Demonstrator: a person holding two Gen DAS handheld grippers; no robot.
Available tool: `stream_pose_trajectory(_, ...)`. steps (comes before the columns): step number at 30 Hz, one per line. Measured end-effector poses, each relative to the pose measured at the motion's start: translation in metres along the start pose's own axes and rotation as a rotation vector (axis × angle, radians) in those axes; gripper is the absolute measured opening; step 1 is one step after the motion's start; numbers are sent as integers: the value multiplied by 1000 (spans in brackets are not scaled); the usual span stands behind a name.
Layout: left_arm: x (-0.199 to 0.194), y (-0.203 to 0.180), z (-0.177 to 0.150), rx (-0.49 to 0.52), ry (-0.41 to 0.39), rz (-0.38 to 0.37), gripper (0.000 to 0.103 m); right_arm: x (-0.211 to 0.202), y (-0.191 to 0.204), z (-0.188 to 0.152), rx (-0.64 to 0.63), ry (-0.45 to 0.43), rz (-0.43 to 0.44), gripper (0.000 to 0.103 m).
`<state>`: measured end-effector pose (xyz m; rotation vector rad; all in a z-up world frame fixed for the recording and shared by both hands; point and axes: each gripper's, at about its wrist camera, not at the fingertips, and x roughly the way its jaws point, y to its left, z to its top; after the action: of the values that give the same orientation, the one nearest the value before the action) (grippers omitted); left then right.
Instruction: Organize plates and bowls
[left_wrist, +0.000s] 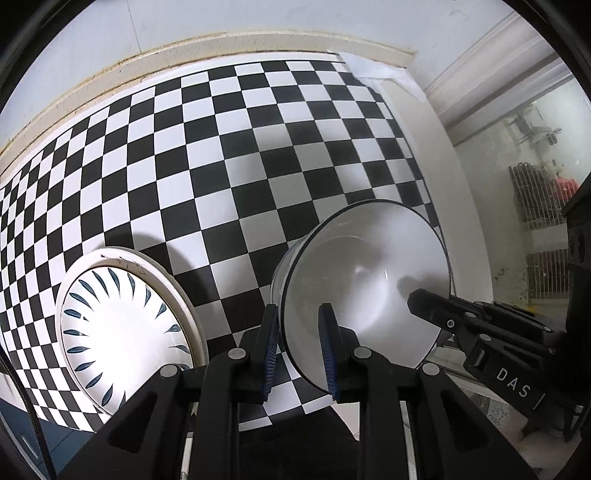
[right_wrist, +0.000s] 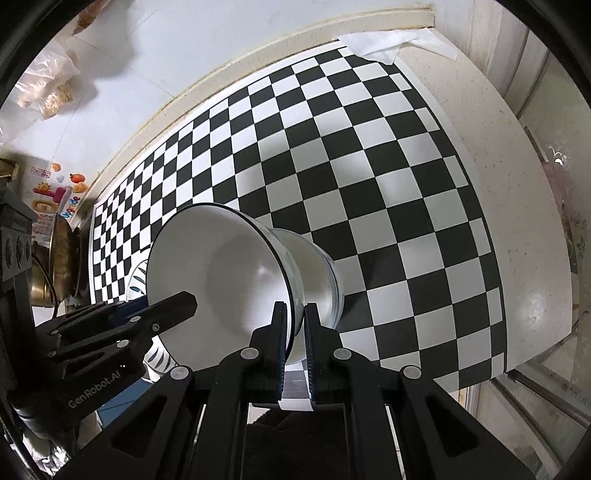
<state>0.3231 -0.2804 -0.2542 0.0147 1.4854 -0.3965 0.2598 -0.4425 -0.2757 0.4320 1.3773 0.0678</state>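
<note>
- Right gripper (right_wrist: 295, 325), lower centre of its frame, was clamped on the rim of the white bowl (right_wrist: 225, 280), which was tilted above the checkered mat (right_wrist: 369, 166).
- Left gripper (left_wrist: 299, 332) stood open, its fingers straddling the bowl's rim without touching.
- Patterned plate (left_wrist: 122, 332) lay at lower left.

I am reading "DAS" in pale letters on the black body of my right gripper (left_wrist: 428, 306), as my left wrist camera is seeing it. From the right wrist camera, "GenRobot.AI" is showing along the black body of my left gripper (right_wrist: 190, 301). Colourful stickers (right_wrist: 55, 192) on the wall at far left are carrying small characters that I am failing to make out.
</note>
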Motion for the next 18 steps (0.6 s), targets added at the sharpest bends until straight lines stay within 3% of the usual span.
stream_pose_trajectory(18,32,3,8,-25,57,30,19,30,-7,7,-13,61,-11,11)
